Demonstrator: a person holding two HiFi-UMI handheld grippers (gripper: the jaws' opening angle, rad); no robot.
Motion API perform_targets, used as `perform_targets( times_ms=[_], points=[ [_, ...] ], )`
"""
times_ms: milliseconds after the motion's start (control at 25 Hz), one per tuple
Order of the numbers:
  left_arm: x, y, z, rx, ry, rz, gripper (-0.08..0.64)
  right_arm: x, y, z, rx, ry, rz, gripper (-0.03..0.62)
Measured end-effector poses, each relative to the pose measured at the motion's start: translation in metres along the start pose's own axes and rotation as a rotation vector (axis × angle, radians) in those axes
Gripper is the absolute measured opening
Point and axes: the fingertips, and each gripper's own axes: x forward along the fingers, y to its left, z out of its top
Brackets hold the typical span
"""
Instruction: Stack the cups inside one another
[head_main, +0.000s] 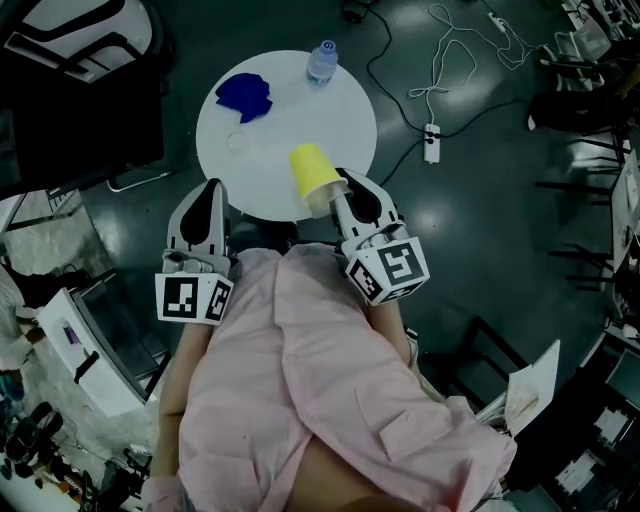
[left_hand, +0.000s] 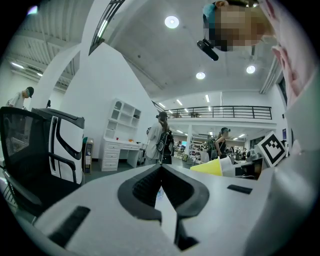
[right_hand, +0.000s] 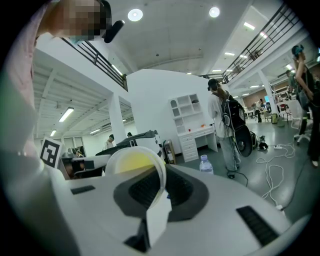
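A yellow cup with a pale rim lies tilted over the near edge of the round white table. My right gripper is shut on its rim. In the right gripper view the cup's mouth faces the camera, and the rim is pinched between the jaws of the right gripper. My left gripper hovers at the table's near left edge, shut and empty. From the left gripper view its jaws meet at the tip of the left gripper, and the yellow cup shows to the right.
On the table lie a dark blue crumpled thing, a small clear cup and a water bottle. A power strip with white cables lies on the dark floor to the right. A black chair stands left. People stand further off.
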Motion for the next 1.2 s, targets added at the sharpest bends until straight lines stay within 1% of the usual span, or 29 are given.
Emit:
perform_targets(
  times_ms=[1200],
  points=[
    [0.006,-0.004,0.0,-0.005,0.001,0.007,0.009,-0.004,-0.012,0.003,0.009,-0.008,-0.017,0.04]
  ],
)
